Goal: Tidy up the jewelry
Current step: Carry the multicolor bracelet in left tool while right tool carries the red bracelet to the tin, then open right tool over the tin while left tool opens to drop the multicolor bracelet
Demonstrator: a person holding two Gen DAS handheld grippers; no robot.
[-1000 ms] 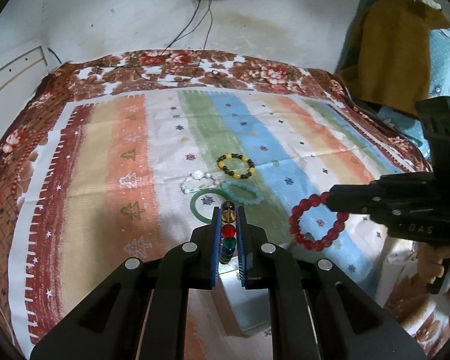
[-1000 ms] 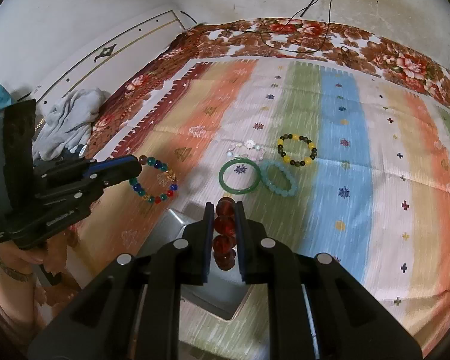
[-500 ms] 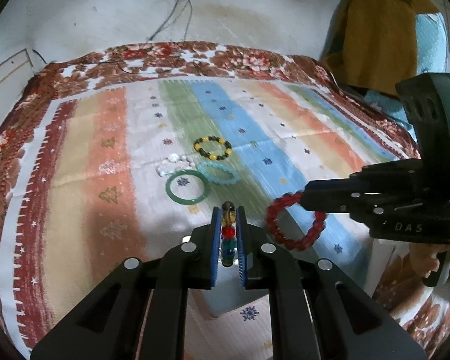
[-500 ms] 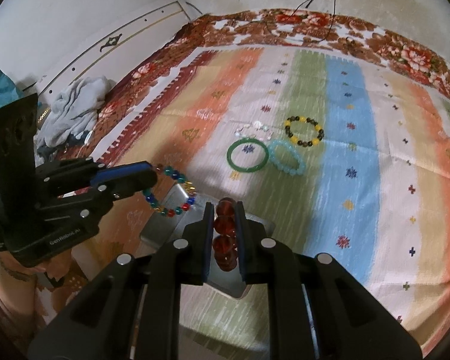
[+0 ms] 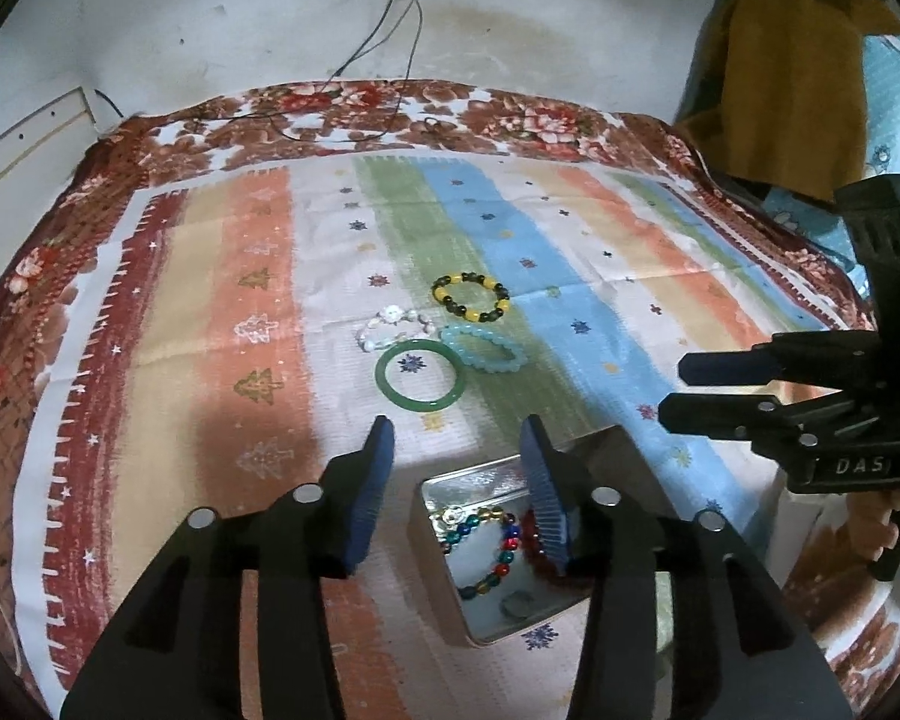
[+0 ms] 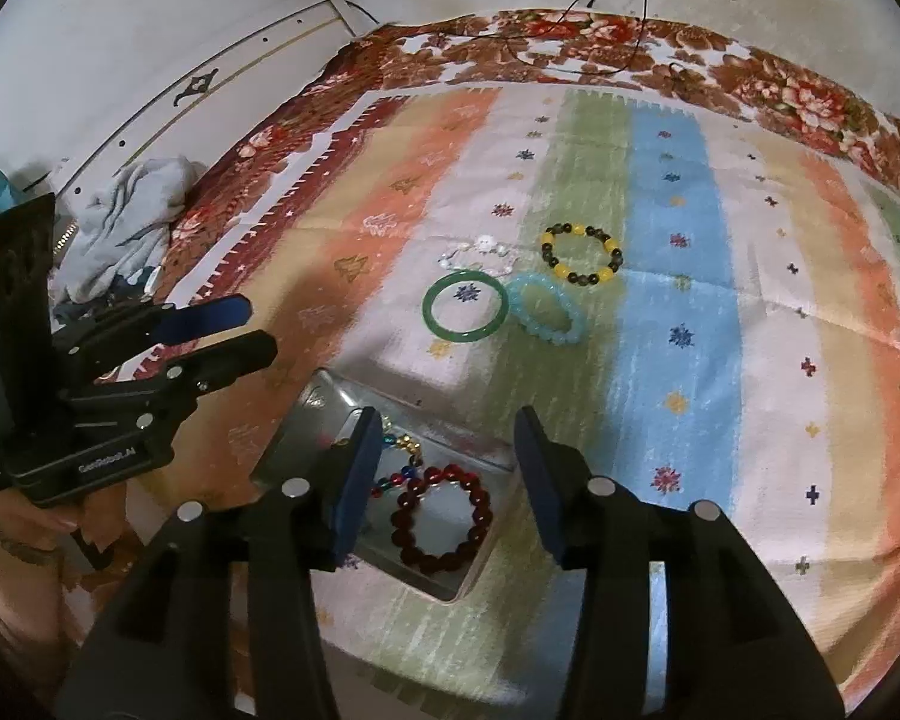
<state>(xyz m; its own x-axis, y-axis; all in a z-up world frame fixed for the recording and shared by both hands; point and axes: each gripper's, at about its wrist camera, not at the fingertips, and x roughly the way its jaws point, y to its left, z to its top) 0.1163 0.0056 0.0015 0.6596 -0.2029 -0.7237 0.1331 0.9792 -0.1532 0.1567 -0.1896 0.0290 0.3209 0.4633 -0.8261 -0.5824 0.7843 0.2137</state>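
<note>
Both grippers hover over the tin (image 5: 444, 594), fingers apart and holding nothing; the jaws of each have just been opening. The multicolour bracelet (image 5: 486, 546) and the red bracelet (image 6: 441, 519) lie loose inside the tin, below the fingertips, touching neither pad.

Four pieces remain on the cloth (image 6: 678, 360), all beyond the tin, straight ahead of the fingers: the green bangle (image 6: 465, 306) nearest, the aqua bracelet (image 6: 546, 309) touching its right side, the clear bracelet (image 6: 480, 252) and the yellow-black bracelet (image 6: 582, 255) farther off.

The bangle lies flat, ahead of the left gripper (image 5: 456, 450); the right gripper (image 6: 450, 438) sits about as near. Judgement: the next pick needs a forward reach, either hand.
</note>
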